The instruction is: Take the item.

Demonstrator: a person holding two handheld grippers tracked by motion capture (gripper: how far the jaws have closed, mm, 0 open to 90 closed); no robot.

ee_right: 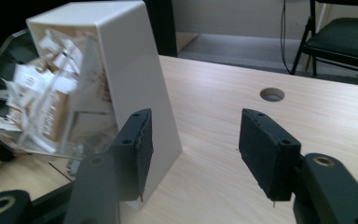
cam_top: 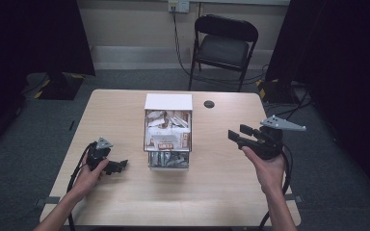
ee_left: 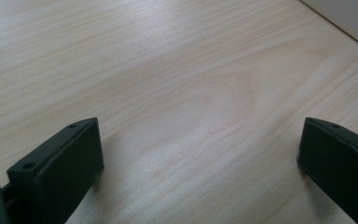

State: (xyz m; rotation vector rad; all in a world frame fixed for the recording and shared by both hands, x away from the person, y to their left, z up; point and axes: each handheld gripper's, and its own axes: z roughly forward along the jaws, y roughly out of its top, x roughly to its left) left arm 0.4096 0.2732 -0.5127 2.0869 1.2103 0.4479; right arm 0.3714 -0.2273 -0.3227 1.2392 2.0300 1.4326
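Two tools are sitting out over the pale wooden surface point(cam_top: 125, 192), one in each of the person's hands, and a box point(cam_top: 168, 131) of packets is standing between them, near the middle. The left tool point(cam_top: 118, 167) is resting low beside the surface, well apart from the box's left side, with its jaws standing wide apart and only bare wood between them in the left gripper view. The right tool point(cam_top: 238, 133) is hanging above the surface to the right of the box, its jaws pointing toward it and standing apart, gripping nothing. In the right gripper view, the right tool point(ee_right: 193, 149) is looking along the box's point(ee_right: 140, 70) white side wall, with the clear front and the packets point(ee_right: 42, 98) inside showing to the left. A round hole point(cam_top: 209, 104) is lying in the surface behind the box, and a black chair point(cam_top: 224, 45) is standing beyond the far edge.
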